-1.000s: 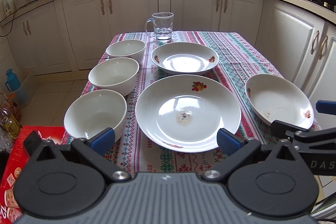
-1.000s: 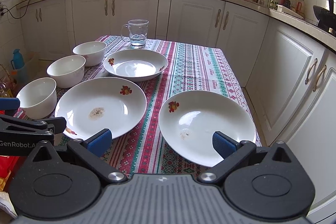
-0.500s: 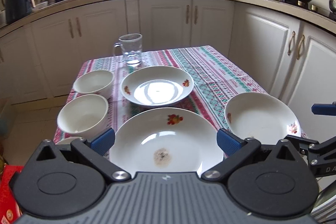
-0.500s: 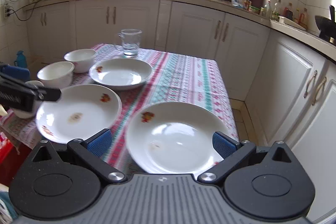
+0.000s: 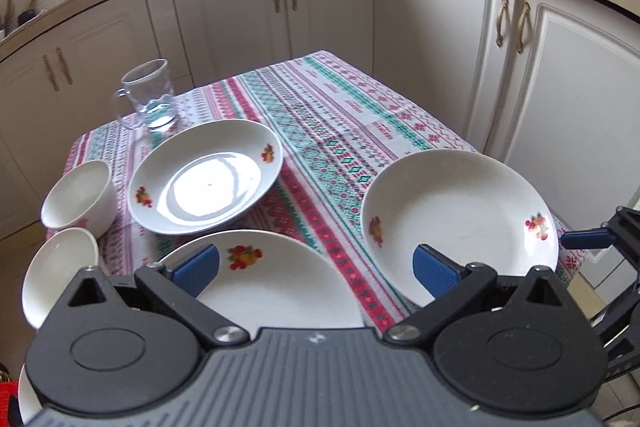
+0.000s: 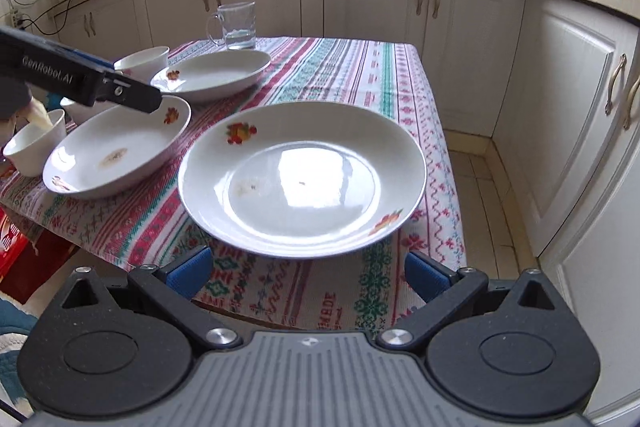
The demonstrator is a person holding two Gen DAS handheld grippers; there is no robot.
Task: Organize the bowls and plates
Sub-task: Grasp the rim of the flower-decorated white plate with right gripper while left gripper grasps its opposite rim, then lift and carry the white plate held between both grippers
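approach step, nothing gathered yet: right tongs wide open and empty just short of near-right plate on tabletop, left tongs likewise over near-left plate; next probably closing on a rim.

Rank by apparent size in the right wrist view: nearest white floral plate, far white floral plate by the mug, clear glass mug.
1. Nearest white floral plate, largest, though nearness to the camera inflates it.
2. Far white floral plate; true size against the first is unsure.
3. Clear glass mug, smallest.
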